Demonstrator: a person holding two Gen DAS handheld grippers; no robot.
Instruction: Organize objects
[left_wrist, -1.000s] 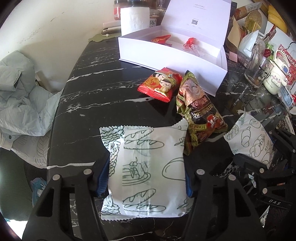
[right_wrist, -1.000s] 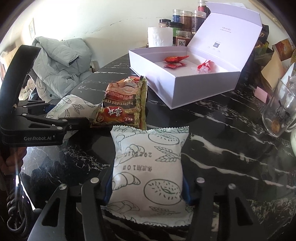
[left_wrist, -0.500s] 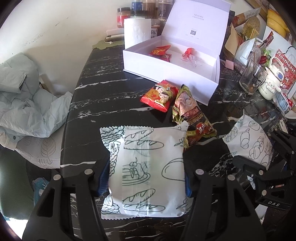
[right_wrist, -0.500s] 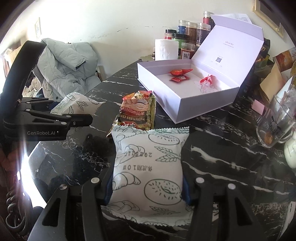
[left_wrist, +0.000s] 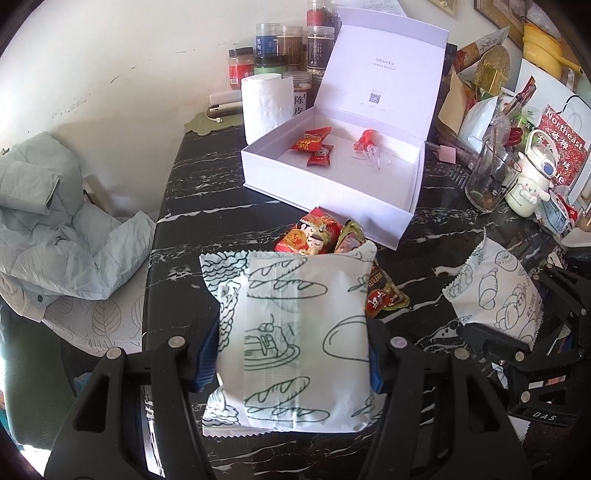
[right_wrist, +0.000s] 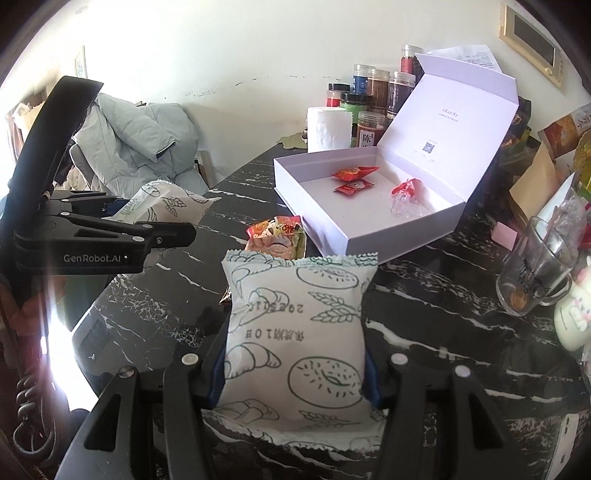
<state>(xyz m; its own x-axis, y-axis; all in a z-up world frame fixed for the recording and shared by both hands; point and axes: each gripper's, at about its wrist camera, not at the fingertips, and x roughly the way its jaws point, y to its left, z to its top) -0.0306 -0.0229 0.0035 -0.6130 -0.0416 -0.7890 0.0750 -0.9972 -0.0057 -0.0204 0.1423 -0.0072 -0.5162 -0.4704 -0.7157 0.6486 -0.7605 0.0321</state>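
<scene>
My left gripper (left_wrist: 291, 354) is shut on a white bread packet (left_wrist: 295, 332) with green baguette drawings, held above the black marble table (left_wrist: 207, 206). My right gripper (right_wrist: 295, 365) is shut on a second white bread packet (right_wrist: 299, 332) with croissant drawings; this packet also shows in the left wrist view (left_wrist: 495, 295). An open white gift box (left_wrist: 332, 173) stands ahead with small red candy packets (left_wrist: 314, 142) and a red-wrapped sweet (left_wrist: 365, 142) inside. A red cartoon snack packet (left_wrist: 310, 236) and a brown-green snack packet (left_wrist: 380, 291) lie on the table before the box, partly hidden by the held packets.
A toilet paper roll (left_wrist: 266, 103) and several spice jars (left_wrist: 280, 48) stand behind the box. A glass mug (right_wrist: 539, 269) and a white plush-figure bottle (left_wrist: 532, 184) stand right. A grey jacket (left_wrist: 48, 229) lies on a chair left of the table.
Both grippers have risen and pulled back with their bread packets; the box and the snacks on the table now look farther away and lower in view.
</scene>
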